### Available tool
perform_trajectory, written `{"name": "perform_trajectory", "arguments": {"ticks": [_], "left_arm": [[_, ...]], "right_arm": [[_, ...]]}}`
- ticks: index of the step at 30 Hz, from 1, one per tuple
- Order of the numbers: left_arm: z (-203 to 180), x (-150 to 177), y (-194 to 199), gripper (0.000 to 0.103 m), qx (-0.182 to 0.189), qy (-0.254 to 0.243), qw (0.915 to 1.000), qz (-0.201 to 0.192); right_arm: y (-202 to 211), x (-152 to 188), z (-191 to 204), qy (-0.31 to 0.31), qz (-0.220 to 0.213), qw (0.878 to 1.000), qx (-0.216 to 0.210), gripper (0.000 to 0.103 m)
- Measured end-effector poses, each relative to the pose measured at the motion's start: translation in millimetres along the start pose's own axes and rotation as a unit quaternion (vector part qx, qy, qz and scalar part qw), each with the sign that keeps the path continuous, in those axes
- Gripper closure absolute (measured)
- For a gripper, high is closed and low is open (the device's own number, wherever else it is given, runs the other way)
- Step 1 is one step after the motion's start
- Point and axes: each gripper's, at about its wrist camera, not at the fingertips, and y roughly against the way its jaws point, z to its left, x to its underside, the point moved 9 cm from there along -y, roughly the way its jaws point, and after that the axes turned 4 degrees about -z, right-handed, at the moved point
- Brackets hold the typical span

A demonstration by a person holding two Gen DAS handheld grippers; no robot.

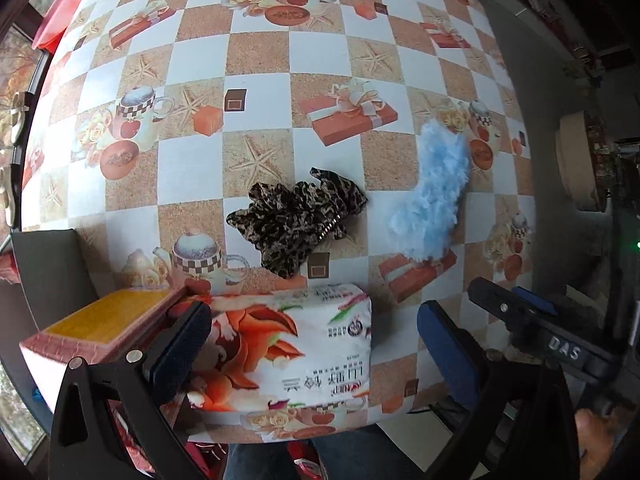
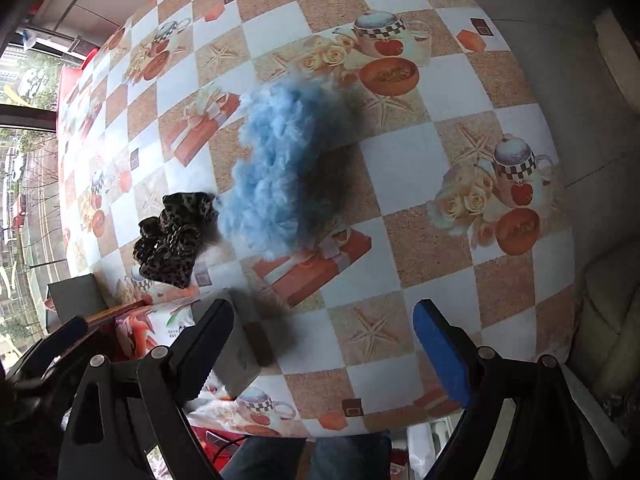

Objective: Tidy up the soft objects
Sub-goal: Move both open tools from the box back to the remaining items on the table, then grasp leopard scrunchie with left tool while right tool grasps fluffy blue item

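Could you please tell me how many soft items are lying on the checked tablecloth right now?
3: a leopard-print scrunchie mid-table, a blue fluffy piece to its right, a tissue pack at the near edge.

A: What's the tablecloth (image 1: 304,60) showing?

B: It's showing white and sandy-tan checks, with orange gift boxes, starfish and teapots printed on them.

A: And the soft things?

B: The scrunchie (image 1: 294,222) is wearing a brown-and-black leopard print; the fluffy piece (image 2: 280,168) is looking pale blue.

A: The tissue pack (image 1: 296,344)?

B: It's showing white with orange flowers. The box (image 1: 96,328) beside it is showing a yellow top and reddish edges.
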Motion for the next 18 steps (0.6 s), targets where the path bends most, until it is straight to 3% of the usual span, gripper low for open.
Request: {"name": "perform_trajectory", "arguments": {"ticks": [9,14,18], "left_arm": [[16.0,-27.5,-68.2,0.000,-0.077,0.014,0.9959,0.045],[35.6,-32.1,-83.4,0.000,-0.093,0.051,0.9930,0.053],[39.3,-35.3,-97.1,0.000,-0.075,0.078,0.9922,0.062]], "right_arm": [[-27.4,-34.9,-1.5,-0.040,0.012,0.999,-0.022,0.011],[-41.5,-59.4,8.2,-0.048,0.010,0.998,-0.031,0.011],[-59.5,-72.3,21.7,-0.038,0.017,0.999,-0.033,0.011]]}}
